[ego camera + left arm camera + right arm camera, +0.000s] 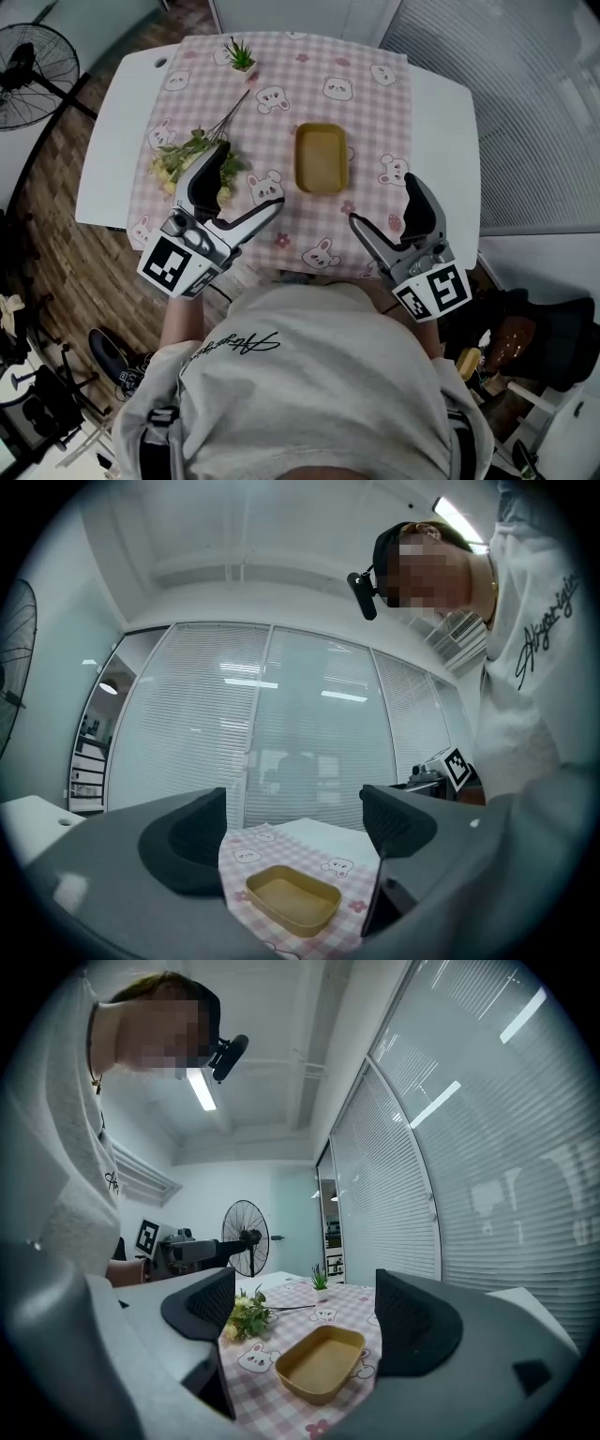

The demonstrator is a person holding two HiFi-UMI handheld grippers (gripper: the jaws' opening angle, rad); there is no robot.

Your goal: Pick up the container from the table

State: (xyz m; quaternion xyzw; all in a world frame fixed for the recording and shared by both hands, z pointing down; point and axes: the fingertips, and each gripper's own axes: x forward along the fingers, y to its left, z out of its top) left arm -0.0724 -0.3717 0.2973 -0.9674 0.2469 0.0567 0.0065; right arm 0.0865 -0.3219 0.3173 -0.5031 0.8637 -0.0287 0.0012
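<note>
A shallow mustard-yellow rectangular container [322,157] sits empty on the pink checked tablecloth [366,122], near the table's middle. It also lies ahead of each gripper's jaws, as the container [292,898] in the left gripper view and the container [321,1363] in the right gripper view. My left gripper [247,183] hovers open near the table's front left, short of the container. My right gripper [384,204] hangs open at the front right, also short of it. Nothing is between either pair of fingers.
A bunch of pale yellow flowers [187,157] lies left of the container. A small potted plant [241,57] stands at the cloth's far edge. A floor fan [36,62] stands off the table's far left. The white table [112,141] extends past the cloth on both sides.
</note>
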